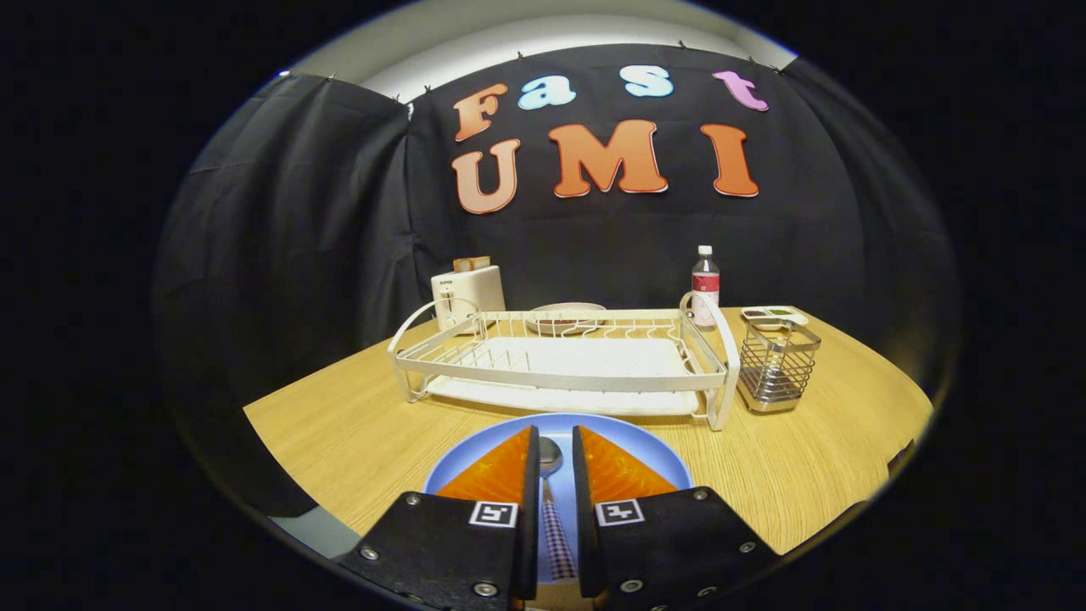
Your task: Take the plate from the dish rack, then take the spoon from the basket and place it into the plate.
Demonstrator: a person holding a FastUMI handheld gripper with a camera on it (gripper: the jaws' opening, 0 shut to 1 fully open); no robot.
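A blue plate (475, 451) lies flat on the wooden table (339, 424), just in front of the white dish rack (560, 361), whose slots hold no dishes. My gripper (556, 434) hovers over the plate with its fingers drawn close together. A spoon (550, 458) with a checked handle sits in the narrow gap between them, bowl end near the fingertips and handle running back toward me. Both fingers appear to press on it. The wire basket (776, 365) stands to the right of the rack with nothing showing inside.
Behind the rack stand a white toaster (467, 295) with bread in it, a shallow bowl (564, 318) and a water bottle (704, 288). A small tray (774, 316) lies behind the basket. The table edge curves close on both sides of the plate.
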